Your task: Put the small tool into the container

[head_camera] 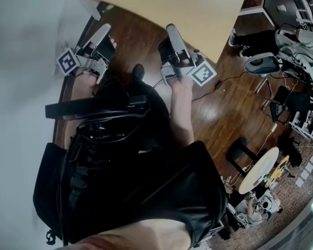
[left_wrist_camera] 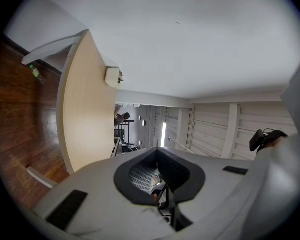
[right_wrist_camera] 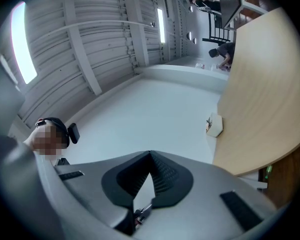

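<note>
No small tool or container shows in any view. In the head view my left gripper (head_camera: pixel 105 30) and right gripper (head_camera: pixel 172 29) are held low in front of the person's body. Both point at the edge of a tan table (head_camera: pixel 188 4). Both gripper views look upward at white walls and ceiling. The left gripper (left_wrist_camera: pixel 157 150) has its jaws together at the tips with nothing between them. The right gripper (right_wrist_camera: pixel 150 154) is likewise shut and empty. The table (left_wrist_camera: pixel 85 114) stands to the left in the left gripper view, and the same table (right_wrist_camera: pixel 260 114) to the right in the right gripper view.
A black bag with straps (head_camera: pixel 125 165) hangs on the person's front and fills the lower head view. Dark wood floor (head_camera: pixel 235 103) spreads to the right, with a chair (head_camera: pixel 261 63), cables and a round white table (head_camera: pixel 258 170). A small white box (right_wrist_camera: pixel 215 125) sits at the tan table's edge.
</note>
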`<state>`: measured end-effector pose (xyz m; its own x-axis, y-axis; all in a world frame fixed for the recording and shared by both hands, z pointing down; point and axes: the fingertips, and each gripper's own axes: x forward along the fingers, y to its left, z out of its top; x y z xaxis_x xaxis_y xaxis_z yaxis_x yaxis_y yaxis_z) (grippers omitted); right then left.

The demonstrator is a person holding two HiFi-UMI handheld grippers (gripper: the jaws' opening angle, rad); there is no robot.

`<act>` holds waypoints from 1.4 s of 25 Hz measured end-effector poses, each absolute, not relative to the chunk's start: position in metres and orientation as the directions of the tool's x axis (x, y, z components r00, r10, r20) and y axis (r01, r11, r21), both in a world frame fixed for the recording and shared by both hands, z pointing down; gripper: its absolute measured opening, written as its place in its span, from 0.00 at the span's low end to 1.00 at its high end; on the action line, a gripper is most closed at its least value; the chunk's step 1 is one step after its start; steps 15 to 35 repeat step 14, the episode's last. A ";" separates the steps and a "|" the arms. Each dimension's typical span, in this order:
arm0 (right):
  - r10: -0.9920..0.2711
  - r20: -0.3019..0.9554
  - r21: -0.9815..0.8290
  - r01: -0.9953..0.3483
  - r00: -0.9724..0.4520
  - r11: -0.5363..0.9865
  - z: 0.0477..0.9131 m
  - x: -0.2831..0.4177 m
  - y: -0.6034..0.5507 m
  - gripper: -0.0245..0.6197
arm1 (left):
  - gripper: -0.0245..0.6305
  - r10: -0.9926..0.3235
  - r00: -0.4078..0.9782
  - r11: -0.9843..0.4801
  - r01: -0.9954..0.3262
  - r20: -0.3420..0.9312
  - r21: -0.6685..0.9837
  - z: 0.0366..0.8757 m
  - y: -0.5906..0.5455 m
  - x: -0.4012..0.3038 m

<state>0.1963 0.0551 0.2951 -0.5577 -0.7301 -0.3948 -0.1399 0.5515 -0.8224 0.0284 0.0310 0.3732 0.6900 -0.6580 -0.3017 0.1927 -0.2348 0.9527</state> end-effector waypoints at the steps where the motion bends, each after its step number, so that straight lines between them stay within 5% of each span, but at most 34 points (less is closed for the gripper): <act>1: -0.730 -0.394 -0.823 -0.139 -0.559 0.551 0.295 0.196 0.055 0.01 | 0.03 -0.661 0.687 -0.236 0.191 -0.302 0.953 0.373 0.031 0.027; 35: -0.729 -0.390 -0.828 -0.132 -0.563 0.545 0.292 0.197 0.051 0.01 | 0.03 -0.665 0.682 -0.236 0.194 -0.303 0.952 0.368 0.026 0.028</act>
